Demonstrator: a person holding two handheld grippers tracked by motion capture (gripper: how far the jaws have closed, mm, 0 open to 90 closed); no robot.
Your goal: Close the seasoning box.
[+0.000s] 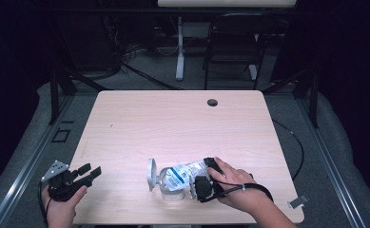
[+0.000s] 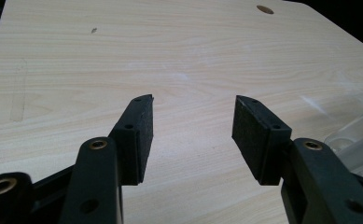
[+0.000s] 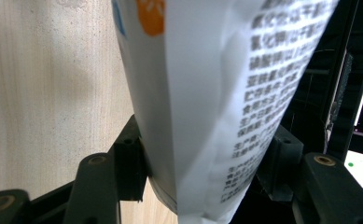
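A white packet (image 1: 185, 170) with blue print lies tilted near the table's front edge, its left end over a clear jar (image 1: 170, 190). My right gripper (image 1: 205, 173) is shut on the packet's right end. In the right gripper view the packet (image 3: 207, 84), printed with black text and an orange mark, sits squeezed between the jaws of the right gripper (image 3: 205, 161). A round lid (image 1: 150, 174) stands on edge just left of the jar. My left gripper (image 1: 91, 172) rests at the front left corner, open and empty (image 2: 194, 107). The clear jar's edge (image 2: 356, 140) lies to its right.
The light wooden table (image 1: 173, 123) has a cable hole (image 1: 212, 102) near its far edge. A small grey clip (image 1: 297, 202) lies by the front right corner. A black chair (image 1: 232, 42) and a white desk leg (image 1: 180, 47) stand beyond the table.
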